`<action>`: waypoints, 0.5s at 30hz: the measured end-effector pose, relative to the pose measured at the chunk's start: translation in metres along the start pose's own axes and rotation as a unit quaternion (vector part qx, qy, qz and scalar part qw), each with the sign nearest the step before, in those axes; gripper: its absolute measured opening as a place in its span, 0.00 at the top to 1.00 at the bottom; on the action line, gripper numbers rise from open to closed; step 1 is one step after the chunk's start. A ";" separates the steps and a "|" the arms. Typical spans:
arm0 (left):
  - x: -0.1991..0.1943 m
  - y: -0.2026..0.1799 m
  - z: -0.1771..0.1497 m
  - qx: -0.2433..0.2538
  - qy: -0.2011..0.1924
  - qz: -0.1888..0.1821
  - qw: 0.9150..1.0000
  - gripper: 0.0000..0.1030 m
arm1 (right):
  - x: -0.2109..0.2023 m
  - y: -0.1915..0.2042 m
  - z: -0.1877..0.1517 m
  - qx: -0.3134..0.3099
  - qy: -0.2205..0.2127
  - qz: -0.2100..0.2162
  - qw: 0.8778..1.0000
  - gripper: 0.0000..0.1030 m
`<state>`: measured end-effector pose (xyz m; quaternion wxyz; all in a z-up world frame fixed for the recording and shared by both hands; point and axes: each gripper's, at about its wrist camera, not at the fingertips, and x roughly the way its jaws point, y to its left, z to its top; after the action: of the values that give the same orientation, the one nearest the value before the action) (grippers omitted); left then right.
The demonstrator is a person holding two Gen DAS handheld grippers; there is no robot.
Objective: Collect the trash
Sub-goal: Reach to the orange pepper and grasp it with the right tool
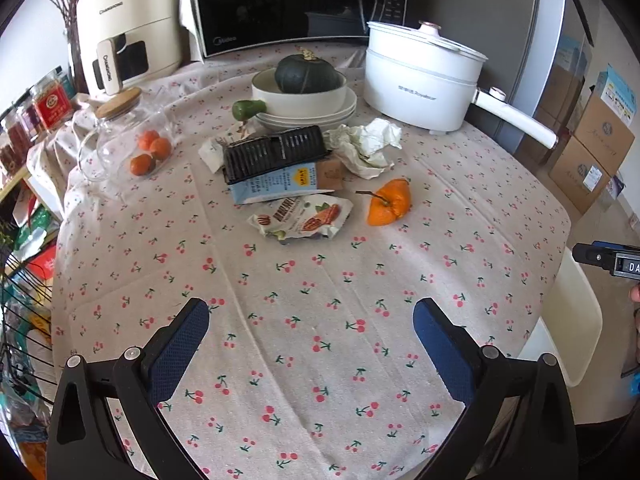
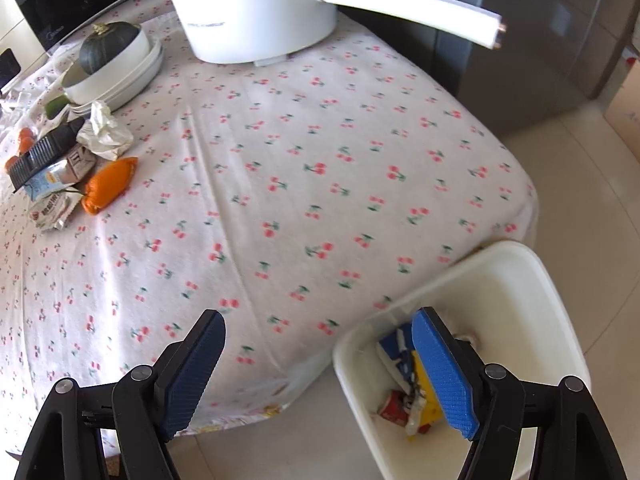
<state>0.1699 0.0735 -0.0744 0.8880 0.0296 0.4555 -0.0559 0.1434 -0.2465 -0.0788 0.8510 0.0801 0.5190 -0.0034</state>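
Trash pile (image 1: 288, 184) is sitting mid-frame in the left wrist view on the cherry-print tabletop (image 1: 320, 300): black ribbed tray (image 1: 274, 152), blue carton (image 1: 276, 188), nut wrapper (image 1: 304, 220), crumpled paper (image 1: 366, 146), orange peel (image 1: 390, 204). Behind it, bowl w/ dark squash (image 1: 308, 74) on stacked plates, white pot (image 1: 420, 76), microwave (image 1: 288, 0). Glass jar (image 1: 128, 140) at left is holding 3 small oranges. Left claw (image 1: 312, 344) is hovering w/ jaws wide apart, nothing between. Right claw (image 2: 320, 368) is hanging apart too, empty, over the tabletop edge & white bin (image 2: 500, 300), lower right, w/ wrappers inside.

wrappers (image 1: 302, 218) on table (image 1: 320, 320), bin (image 2: 520, 300) beside
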 end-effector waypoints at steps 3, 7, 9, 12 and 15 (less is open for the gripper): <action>0.006 0.025 0.002 -0.023 0.010 0.011 1.000 0.00 | 0.012 0.032 0.009 -0.004 -0.003 0.015 1.000 0.21; 0.017 0.052 0.004 -0.049 0.024 0.024 0.998 0.00 | 0.034 0.072 0.015 -0.014 0.003 0.028 0.999 0.21; 0.021 0.063 0.005 -0.060 0.027 0.031 0.997 0.00 | 0.047 0.089 0.017 -0.022 0.009 0.030 0.999 0.21; 0.027 0.078 0.004 -0.076 0.033 0.038 0.996 0.00 | 0.066 0.113 0.021 -0.039 0.013 0.029 0.999 0.21; 0.030 0.093 0.001 -0.092 0.039 0.037 0.994 0.00 | 0.083 0.132 0.027 -0.048 0.010 0.039 0.998 0.21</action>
<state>0.1998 0.1632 -0.0984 0.8697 -0.0335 0.4921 0.0203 0.2172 -0.1139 -0.1223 0.8482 0.0591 0.5234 0.0558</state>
